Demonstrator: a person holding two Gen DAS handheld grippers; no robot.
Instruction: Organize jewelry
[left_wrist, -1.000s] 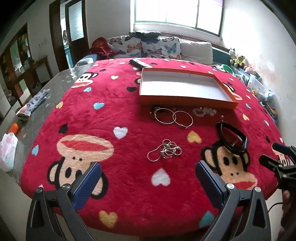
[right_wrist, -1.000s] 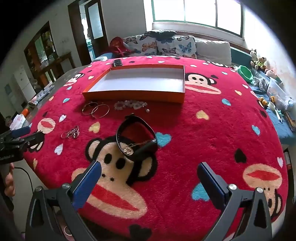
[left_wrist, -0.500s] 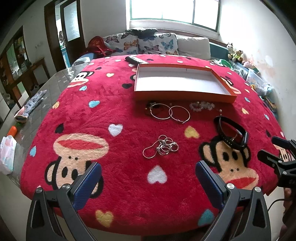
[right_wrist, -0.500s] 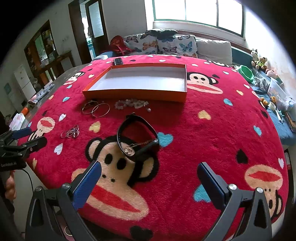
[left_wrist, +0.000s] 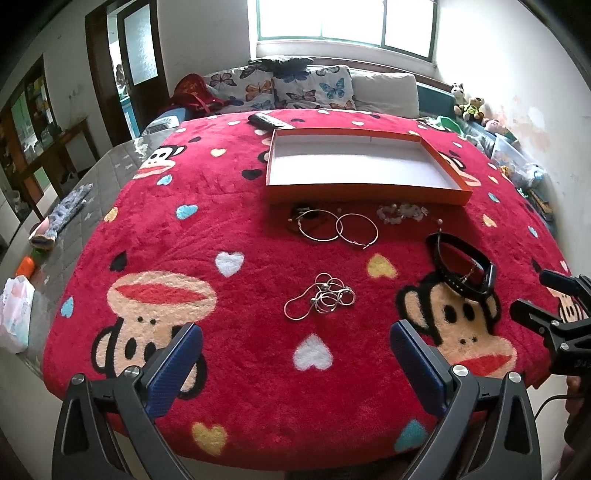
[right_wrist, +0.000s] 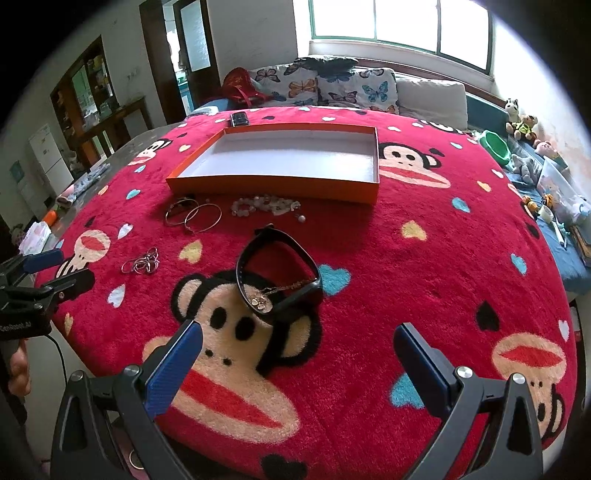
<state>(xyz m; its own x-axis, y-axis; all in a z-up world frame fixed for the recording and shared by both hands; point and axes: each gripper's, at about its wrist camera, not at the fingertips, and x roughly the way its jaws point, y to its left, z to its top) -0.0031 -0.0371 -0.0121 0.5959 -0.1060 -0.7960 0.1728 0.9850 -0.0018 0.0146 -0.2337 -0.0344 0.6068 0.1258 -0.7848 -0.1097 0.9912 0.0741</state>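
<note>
Pre-grasp step, nothing picked yet. Left gripper (left_wrist: 295, 354) spread wide, empty; tangled silver chain with rings (left_wrist: 320, 297) just ahead between its fingers. Right gripper (right_wrist: 297, 352) spread, empty; black bangle with gold pendant chain (right_wrist: 279, 275) just ahead. Shallow orange cardboard tray (left_wrist: 365, 192) far ahead, empty. Next: lower, pinch chain.

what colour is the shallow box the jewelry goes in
The box is orange outside with a white inside, clearest in the right wrist view.
</note>
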